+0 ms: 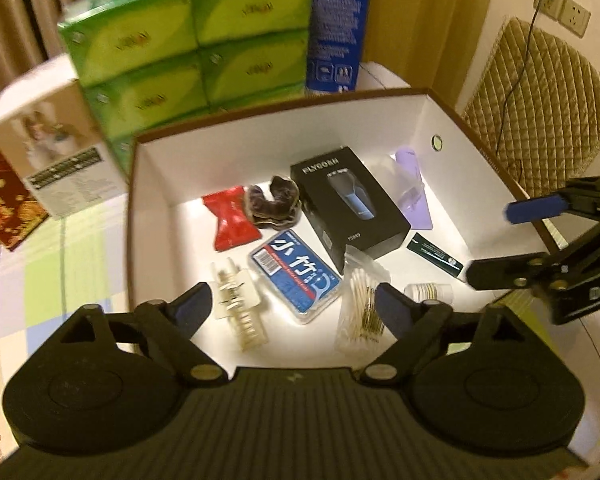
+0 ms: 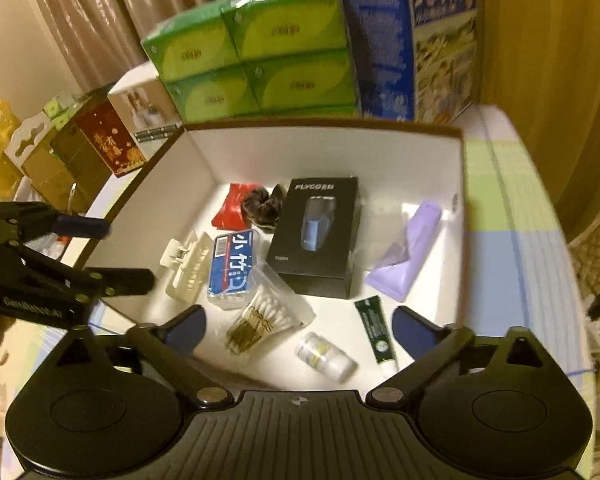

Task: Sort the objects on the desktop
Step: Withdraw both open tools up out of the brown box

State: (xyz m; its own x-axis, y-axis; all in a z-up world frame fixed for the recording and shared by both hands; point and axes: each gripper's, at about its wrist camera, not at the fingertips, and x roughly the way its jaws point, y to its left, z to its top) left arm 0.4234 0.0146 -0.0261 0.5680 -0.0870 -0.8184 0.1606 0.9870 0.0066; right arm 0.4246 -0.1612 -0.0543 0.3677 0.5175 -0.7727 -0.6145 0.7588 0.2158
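Observation:
A white box with a brown rim (image 1: 140, 208) (image 2: 204, 168) holds a black shaver box (image 1: 348, 208) (image 2: 316, 236), a red packet (image 1: 232, 220), a brown scrunchie (image 1: 276, 204), a blue floss case (image 1: 296, 276), a white hair clip (image 1: 240, 308), a bag of cotton swabs (image 1: 364, 304), a purple tube (image 2: 412, 248), a green tube (image 2: 374, 328) and a small white bottle (image 2: 326, 356). My left gripper (image 1: 292, 304) (image 2: 126, 254) hangs open above the clip and floss case. My right gripper (image 2: 298, 320) (image 1: 496, 244) is open above the bottle, holding nothing.
Green tissue packs (image 1: 196, 40) and a blue carton (image 1: 336, 28) stand behind the box. A white picture box (image 1: 56, 152) and a red box (image 1: 4, 208) sit to its left on the checked tablecloth (image 1: 76, 248). A quilted chair cushion (image 1: 540, 96) is at the right.

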